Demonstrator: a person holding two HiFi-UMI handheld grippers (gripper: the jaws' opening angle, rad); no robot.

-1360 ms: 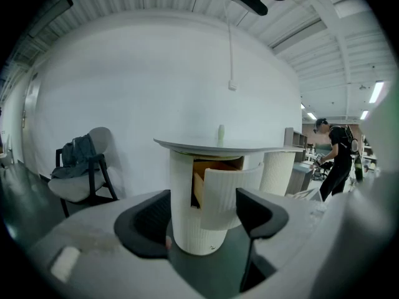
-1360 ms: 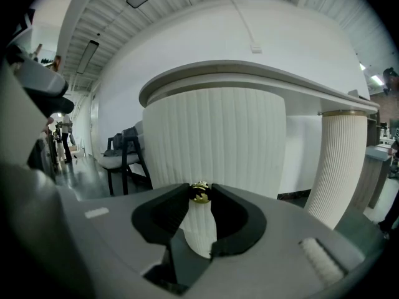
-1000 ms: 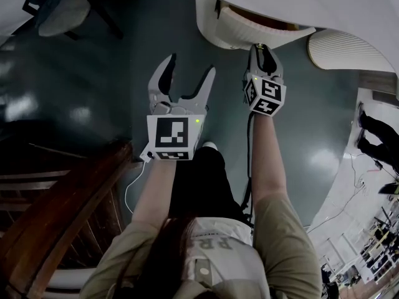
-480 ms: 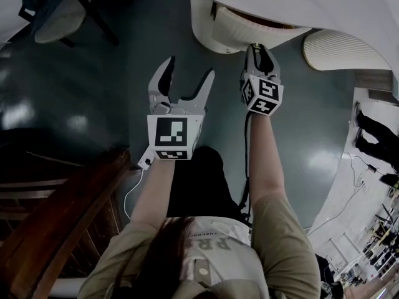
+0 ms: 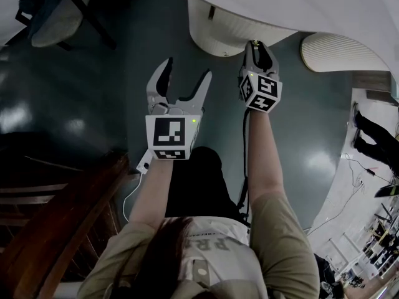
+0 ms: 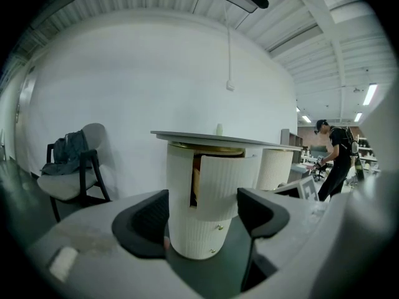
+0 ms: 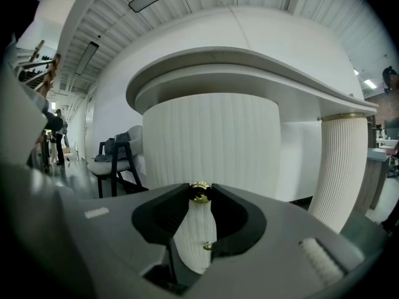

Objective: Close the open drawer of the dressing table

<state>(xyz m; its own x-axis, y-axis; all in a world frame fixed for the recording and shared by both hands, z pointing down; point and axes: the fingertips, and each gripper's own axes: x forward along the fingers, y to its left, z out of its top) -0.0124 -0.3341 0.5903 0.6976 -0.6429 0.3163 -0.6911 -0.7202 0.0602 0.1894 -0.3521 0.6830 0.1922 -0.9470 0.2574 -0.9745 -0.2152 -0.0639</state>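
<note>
Knob (image 7: 199, 193) of drawer (image 7: 212, 148) is sitting clenched in right gripper (image 5: 259, 47), drawer lying straight ahead; left gripper (image 5: 189, 68) is hovering released, farther back.

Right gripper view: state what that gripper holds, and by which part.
The right gripper is shut on the drawer, gripping it by its gold knob, which is pinched between the jaw tips. The left gripper is open and holds nothing.

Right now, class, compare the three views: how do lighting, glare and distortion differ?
Head view: dim, pale light patches glaring on the dark floor. Left gripper view: bright, fisheye-bowed, black corners. Right gripper view: same bowing; the white dressing table evenly lit.
</note>
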